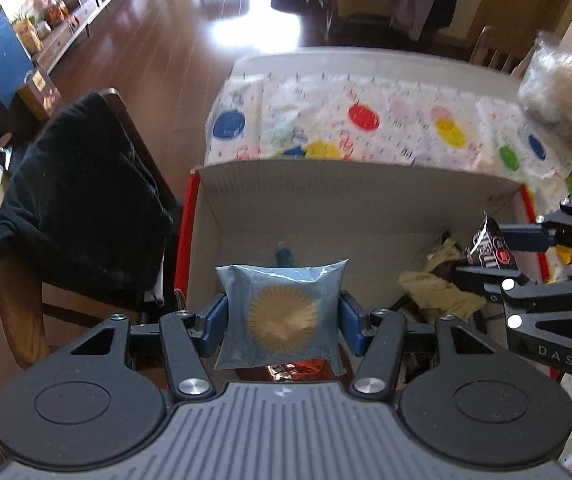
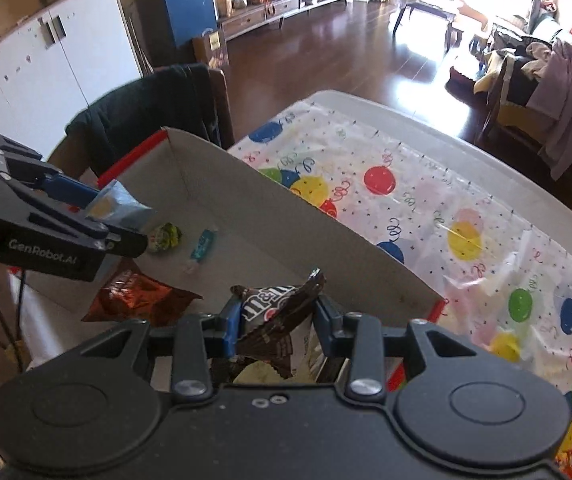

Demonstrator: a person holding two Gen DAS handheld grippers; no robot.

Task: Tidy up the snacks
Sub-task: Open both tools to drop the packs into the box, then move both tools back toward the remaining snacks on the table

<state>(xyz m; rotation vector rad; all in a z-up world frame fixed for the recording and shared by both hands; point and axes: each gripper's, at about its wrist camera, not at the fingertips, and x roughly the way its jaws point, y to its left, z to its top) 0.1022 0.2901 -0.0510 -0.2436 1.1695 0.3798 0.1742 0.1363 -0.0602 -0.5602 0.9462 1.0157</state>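
Left gripper [image 1: 281, 312]: clamped on a blue-grey pillow packet [image 1: 281, 312] with a gold sunburst disc; blue pads pressed on its two side edges; held over the near left part of the cardboard box [image 1: 326, 200].
Left gripper, seen from the right wrist camera [image 2: 125, 220]: at the left edge, angled down into the box, same blue-grey packet [image 2: 117, 202] between the fingers.
Right gripper [image 2: 277, 316]: closed on a dark brown M&M's bag [image 2: 273, 304], crumpled, one torn corner sticking upward; held above the near right part of the box.
Right gripper, seen from the left wrist camera [image 1: 526, 256]: reaching in from the right edge, brown bag [image 1: 490, 248] pinched at the fingertips.
Cardboard box: open-topped, grey-brown inside, red outside edges, standing on the table with its far wall against the balloon-patterned tablecloth [image 1: 398, 120].
Inside the box: orange-brown foil packet [image 2: 137, 300] lying flat near the left side; green-yellow wrapped sweet [image 2: 167, 236] and small teal-wrapped candy [image 2: 203, 246] on the floor, apart from each other; olive-tan wrapper [image 1: 438, 292] and other crumpled packets in the right corner.
Clear plastic bag [image 1: 562, 92]: on the tablecloth beyond the box, far right, contents blurred.
Chair [image 1: 81, 204]: just left of the box, draped with a black garment.
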